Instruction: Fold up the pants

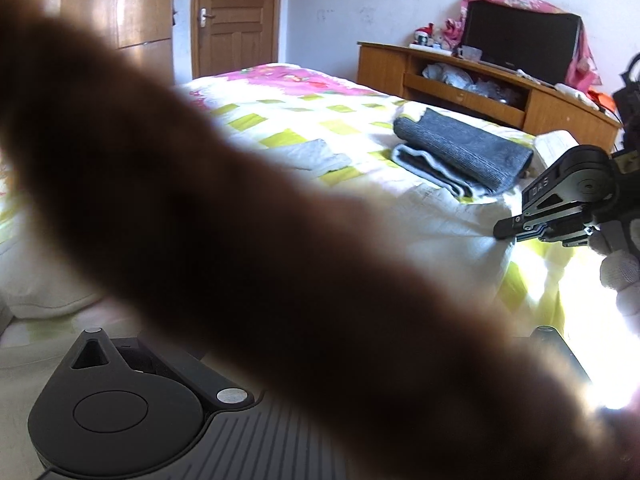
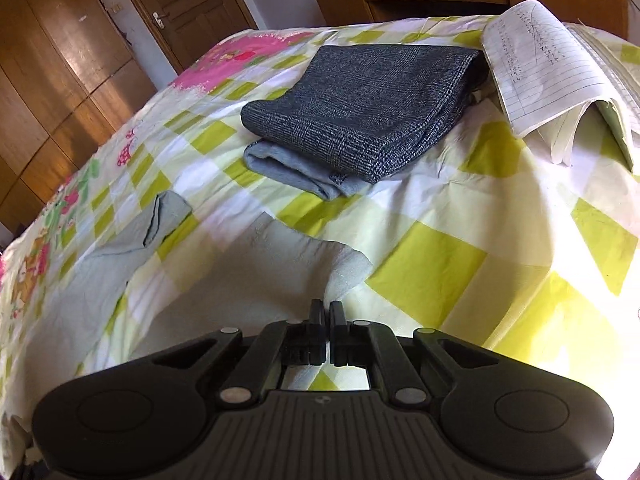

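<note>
Pinching pale pants, right fingers together

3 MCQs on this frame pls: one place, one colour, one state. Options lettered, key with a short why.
1. Where is the open notebook?
A. right of the folded dark pants
B. on the floor
C. under the pants

2. The bedsheet squares are:
A. blue
B. yellow-green
C. black

3. The right gripper is:
A. wide open
B. holding the notebook
C. shut on the light grey cloth

Key: A, it lies beside the pants near the bed edge; B, yellow-green checks; C, fingers nearly together pinching the cloth edge.
</note>
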